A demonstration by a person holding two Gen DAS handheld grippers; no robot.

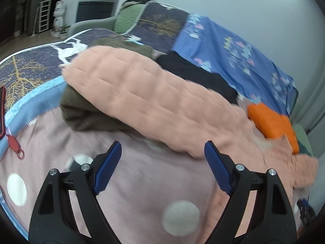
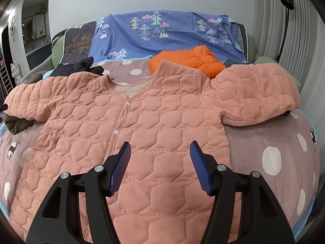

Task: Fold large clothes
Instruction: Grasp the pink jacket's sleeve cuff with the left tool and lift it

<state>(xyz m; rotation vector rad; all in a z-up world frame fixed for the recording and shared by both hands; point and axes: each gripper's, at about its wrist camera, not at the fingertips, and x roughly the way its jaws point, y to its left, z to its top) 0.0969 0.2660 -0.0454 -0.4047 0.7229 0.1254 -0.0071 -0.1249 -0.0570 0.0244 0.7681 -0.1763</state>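
Hovering right tool (image 2: 159, 154): released, its 2 blue pads spread wide above the jacket's lower front, gripping nothing.
Left tool (image 1: 162, 156): released, pads apart over the pink dotted blanket (image 1: 142, 183), just short of a jacket sleeve; this view is blurred.
Peach quilted jacket (image 2: 158, 122): lying flat on the bed, front up, snaps shut, both sleeves spread outward.
Brown garment (image 1: 81, 113): partly under the left sleeve.
Black garment (image 2: 77, 67): beyond the left shoulder.
Orange jacket (image 2: 189, 60): behind the collar.
Blue tree-print sheet (image 2: 162, 32): farthest, against the wall.
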